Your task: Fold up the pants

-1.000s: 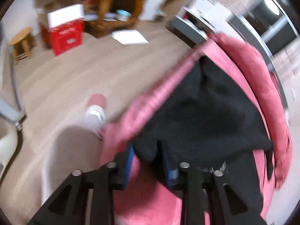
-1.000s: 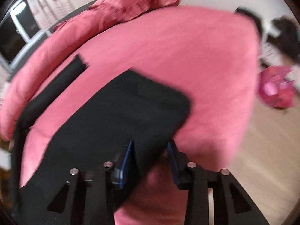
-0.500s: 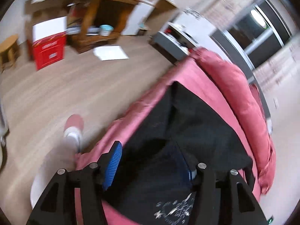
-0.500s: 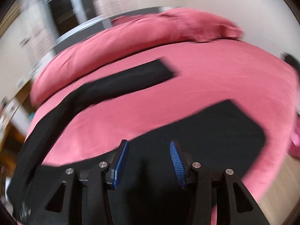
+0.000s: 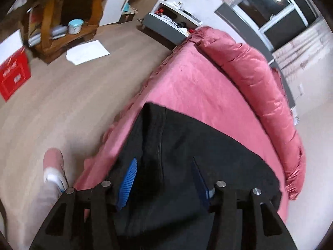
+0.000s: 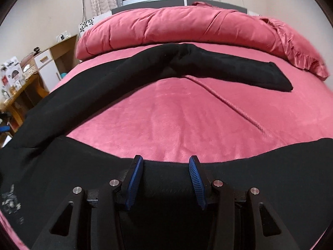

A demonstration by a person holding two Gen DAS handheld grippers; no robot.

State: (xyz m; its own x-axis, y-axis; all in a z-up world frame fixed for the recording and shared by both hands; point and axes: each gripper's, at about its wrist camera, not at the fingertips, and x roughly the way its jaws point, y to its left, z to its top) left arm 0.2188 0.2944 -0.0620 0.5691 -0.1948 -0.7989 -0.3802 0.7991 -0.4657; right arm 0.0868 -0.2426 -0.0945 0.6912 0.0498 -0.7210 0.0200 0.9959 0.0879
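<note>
Both grippers have let go since a second ago: then each was pinched on black fabric, now both stand spread and backed off, with the cloth laid flat.

bed (image 6: 179, 112), pink cover, fills most of both views; duvet (image 6: 187, 27) bunched along the top of the right view.

pants (image 6: 62, 179) spread across the bottom of the right view, one leg (image 6: 208, 66) curling off to the upper centre and ending upper right, kinked mid-way. In the left view the pants (image 5: 208, 145) cover centre to lower right, edge close to the bed's left side.

Step, as I read it: spread done, first fold not started. Next move needs a re-grip, likely on the stray leg, to bring it over its mate. That kink wants straightening first.

left gripper (image 5: 164, 179): bottom centre, fingers wide apart, holding nothing, hovering low over the fabric; contact unclear.

right gripper (image 6: 165, 179): bottom centre, fingers apart, empty, tips at the far edge of the near fabric band, aimed at the headboard end.
</note>
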